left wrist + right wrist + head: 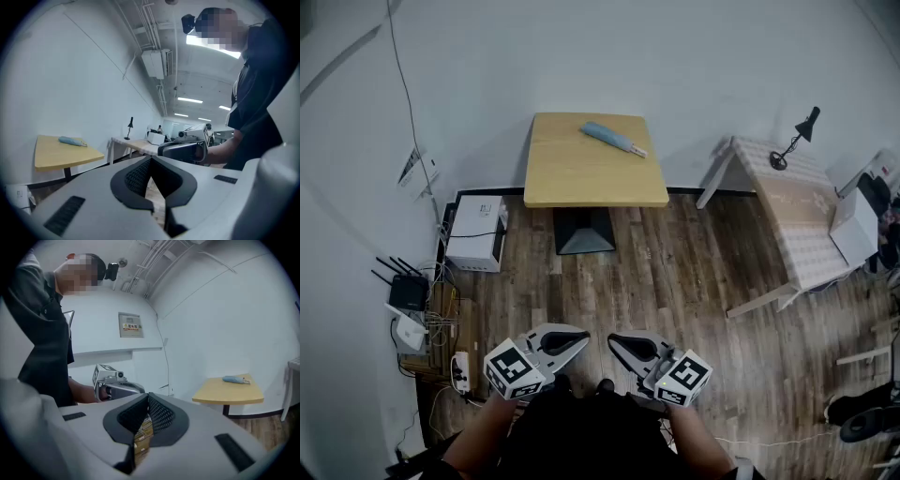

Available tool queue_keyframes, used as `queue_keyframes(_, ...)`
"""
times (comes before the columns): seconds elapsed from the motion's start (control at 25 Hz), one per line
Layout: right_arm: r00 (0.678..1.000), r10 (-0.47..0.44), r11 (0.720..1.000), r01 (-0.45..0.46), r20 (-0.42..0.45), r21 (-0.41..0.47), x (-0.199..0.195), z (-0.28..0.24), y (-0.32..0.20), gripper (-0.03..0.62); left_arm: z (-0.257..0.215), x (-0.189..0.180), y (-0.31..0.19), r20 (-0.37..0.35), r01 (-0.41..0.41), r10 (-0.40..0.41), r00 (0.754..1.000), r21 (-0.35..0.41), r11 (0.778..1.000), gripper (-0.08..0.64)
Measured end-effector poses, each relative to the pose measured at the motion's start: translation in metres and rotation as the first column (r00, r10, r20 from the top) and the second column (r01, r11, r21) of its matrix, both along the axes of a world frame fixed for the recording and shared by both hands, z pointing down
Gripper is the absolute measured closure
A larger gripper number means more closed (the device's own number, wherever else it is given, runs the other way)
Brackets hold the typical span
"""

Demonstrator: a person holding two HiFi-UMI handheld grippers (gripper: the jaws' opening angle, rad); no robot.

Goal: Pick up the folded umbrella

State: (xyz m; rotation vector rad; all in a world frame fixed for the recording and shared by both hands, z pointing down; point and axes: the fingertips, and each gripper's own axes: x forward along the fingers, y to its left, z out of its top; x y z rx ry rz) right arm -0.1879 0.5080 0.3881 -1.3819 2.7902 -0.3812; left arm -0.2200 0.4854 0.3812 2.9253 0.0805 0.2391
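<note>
The folded umbrella [613, 139] lies well apart from both grippers, straight ahead across a stretch of wooden floor [694, 272], on the far half of a small yellow-topped table [572, 178] that stands against the white wall. Its long axis runs diagonally across the tabletop, from the far left down towards the near right, where a paler end points. The left gripper [580, 341] and right gripper [615, 341] are held close to the person's body with their tips angled towards each other. Each has its jaws pressed together with nothing between them. The umbrella sits almost in line with the right gripper, so that hand seems marginally better placed, though the difference is slight. Either way the jaws would need to spread and close across the short width. The umbrella looks like a slim, light blue, tightly rolled bundle lying flat.
</note>
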Motion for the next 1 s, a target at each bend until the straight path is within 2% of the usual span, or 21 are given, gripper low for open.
queue_keyframes(0.16,1.000,0.023,0.999,-0.023,0.013,-0.026,0.014,0.007,0.021,0.574,-0.003,0.013,0.018,-0.004,-0.017,0.017,1.000,-0.031,0.999,0.549)
queue_keyframes(0.28,0.999,0.034,0.999,-0.033,0.017,-0.026,0.023,0.010,0.028,0.574,0.008,0.023,0.030,0.029,-0.036,0.037,0.999,-0.036,0.999,0.549)
queue_keyframes(0.4,0.999,0.047,0.998,-0.046,0.015,-0.031,0.033,0.011,0.036,0.574,0.008,0.032,0.041,0.033,-0.057,0.059,0.998,-0.040,0.998,0.549)
queue_keyframes(0.68,1.000,0.022,1.000,-0.022,0.014,-0.010,0.033,0.007,0.050,0.572,0.011,0.044,0.048,0.045,-0.058,0.061,0.997,-0.049,0.997,0.549)
queue_keyframes(1.0,0.999,0.038,0.999,-0.037,0.022,-0.018,0.069,0.015,0.060,0.572,0.012,0.066,0.051,0.053,-0.031,0.033,0.998,-0.053,0.998,0.549)
